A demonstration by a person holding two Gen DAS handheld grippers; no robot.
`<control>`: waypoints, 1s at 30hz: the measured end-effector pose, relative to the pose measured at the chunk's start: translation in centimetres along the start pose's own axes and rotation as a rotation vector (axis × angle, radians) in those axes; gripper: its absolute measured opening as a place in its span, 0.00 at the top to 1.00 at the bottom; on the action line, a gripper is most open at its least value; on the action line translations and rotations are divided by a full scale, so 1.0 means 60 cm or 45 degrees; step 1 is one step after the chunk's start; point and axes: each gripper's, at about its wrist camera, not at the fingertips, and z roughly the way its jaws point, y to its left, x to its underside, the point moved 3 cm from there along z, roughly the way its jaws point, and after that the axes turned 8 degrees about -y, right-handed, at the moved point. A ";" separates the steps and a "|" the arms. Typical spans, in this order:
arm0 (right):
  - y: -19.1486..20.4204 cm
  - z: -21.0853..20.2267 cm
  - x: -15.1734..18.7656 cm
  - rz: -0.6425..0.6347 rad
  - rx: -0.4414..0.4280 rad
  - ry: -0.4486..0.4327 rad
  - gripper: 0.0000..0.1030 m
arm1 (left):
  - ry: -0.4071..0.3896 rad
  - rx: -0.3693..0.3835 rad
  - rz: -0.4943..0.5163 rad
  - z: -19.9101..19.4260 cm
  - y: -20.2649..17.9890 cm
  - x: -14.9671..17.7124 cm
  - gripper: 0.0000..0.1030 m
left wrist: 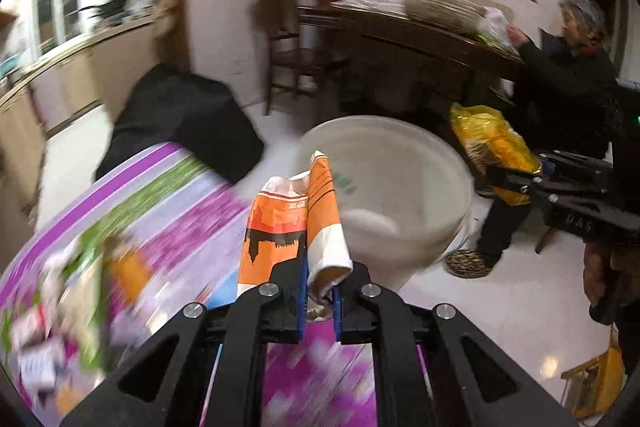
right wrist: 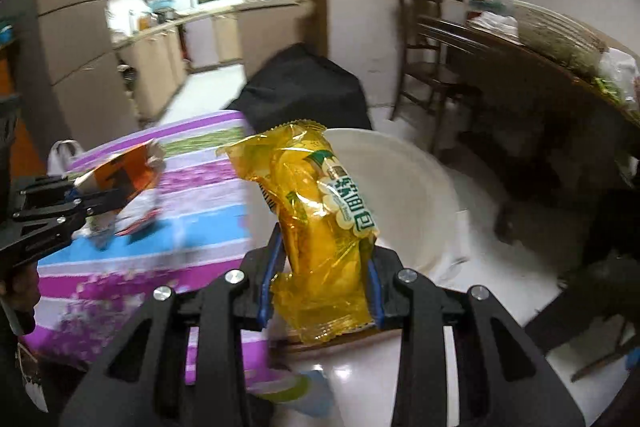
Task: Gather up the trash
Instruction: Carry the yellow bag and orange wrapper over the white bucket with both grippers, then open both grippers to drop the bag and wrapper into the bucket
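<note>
The left gripper [left wrist: 320, 291] is clamped on a crumpled orange-and-white paper wrapper printed with a black skyline [left wrist: 296, 223], its blue-edged black jaws pressed nearly together on the wrapper's lower end. The wrapper stands up from the jaws, just beside the near rim of a large round cream plastic basin [left wrist: 400, 163], above the edge of a table covered in a purple, green and blue striped floral cloth [left wrist: 160, 211].

The right gripper [right wrist: 324, 291] is closed on a translucent yellow plastic snack bag with a green-and-white label [right wrist: 320, 211]. Its jaws stand a little apart, with the bag's lower half squeezed between them and the sealed top leaning left. This bag also sits beside the basin's near rim, over the corner of the cloth.

A black bag-like bundle [left wrist: 180, 123] lies behind the basin, at the far edge of the cloth. Beyond the basin stands a dark wooden table [left wrist: 420, 39] with a wooden chair [left wrist: 288, 39]. A person in dark clothes [left wrist: 568, 79] sits to the right of the basin, reaching towards the wooden table.
</note>
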 end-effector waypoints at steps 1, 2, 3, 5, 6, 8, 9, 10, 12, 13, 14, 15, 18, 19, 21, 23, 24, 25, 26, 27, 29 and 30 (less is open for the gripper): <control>-0.012 0.007 -0.003 0.002 0.012 0.019 0.68 | 0.013 0.018 0.007 0.022 -0.011 -0.017 0.90; -0.025 0.017 -0.009 0.001 0.024 0.042 0.68 | 0.029 0.042 0.015 0.046 -0.025 -0.036 0.90; -0.039 0.029 -0.015 0.000 0.023 0.078 0.68 | 0.047 0.060 0.023 0.071 -0.040 -0.055 0.90; -0.057 0.045 -0.024 0.020 0.029 0.120 0.68 | 0.086 0.084 0.042 0.116 -0.064 -0.082 0.90; -0.068 0.054 -0.029 0.032 0.035 0.141 0.68 | 0.101 0.090 0.050 0.136 -0.071 -0.093 0.90; -0.085 0.067 -0.036 0.063 0.038 0.183 0.68 | 0.128 0.087 0.060 0.172 -0.080 -0.117 0.90; -0.095 0.077 -0.038 0.074 0.042 0.206 0.68 | 0.150 0.105 0.053 0.189 -0.084 -0.130 0.90; -0.107 0.077 -0.035 0.080 0.038 0.220 0.68 | 0.170 0.114 0.049 0.201 -0.084 -0.136 0.90; -0.108 0.089 -0.038 0.091 0.032 0.246 0.68 | 0.211 0.093 0.058 0.224 -0.086 -0.148 0.90; -0.108 0.100 -0.041 0.098 0.022 0.265 0.68 | 0.226 0.093 0.063 0.234 -0.085 -0.151 0.90; -0.110 0.107 -0.042 0.108 0.014 0.280 0.68 | 0.242 0.087 0.069 0.241 -0.085 -0.151 0.90; -0.112 0.117 -0.040 0.124 0.001 0.301 0.68 | 0.267 0.079 0.077 0.253 -0.087 -0.152 0.90; -0.114 0.143 -0.051 0.139 -0.007 0.334 0.68 | 0.318 0.082 0.056 0.266 -0.074 -0.145 0.90; -0.114 0.147 -0.052 0.139 -0.011 0.342 0.68 | 0.333 0.091 0.046 0.273 -0.073 -0.144 0.90; -0.110 0.160 -0.053 0.141 -0.013 0.357 0.68 | 0.347 0.106 0.026 0.271 -0.067 -0.134 0.90; -0.109 0.168 -0.055 0.154 -0.018 0.367 0.68 | 0.355 0.092 0.035 0.276 -0.062 -0.129 0.90; -0.108 0.172 -0.054 0.163 -0.020 0.375 0.68 | 0.361 0.085 0.032 0.279 -0.060 -0.126 0.90; -0.108 0.176 -0.053 0.164 -0.019 0.381 0.67 | 0.367 0.081 0.026 0.281 -0.057 -0.124 0.90; -0.106 0.180 -0.052 0.151 -0.017 0.383 0.67 | 0.369 0.070 0.027 0.284 -0.054 -0.121 0.89; -0.104 0.183 -0.054 0.145 -0.016 0.382 0.67 | 0.367 0.062 0.033 0.285 -0.054 -0.120 0.89; -0.104 0.187 -0.059 0.148 -0.014 0.374 0.62 | 0.366 0.057 0.035 0.290 -0.049 -0.118 0.89; -0.107 0.190 -0.063 0.149 -0.012 0.373 0.53 | 0.370 0.057 0.030 0.291 -0.048 -0.117 0.88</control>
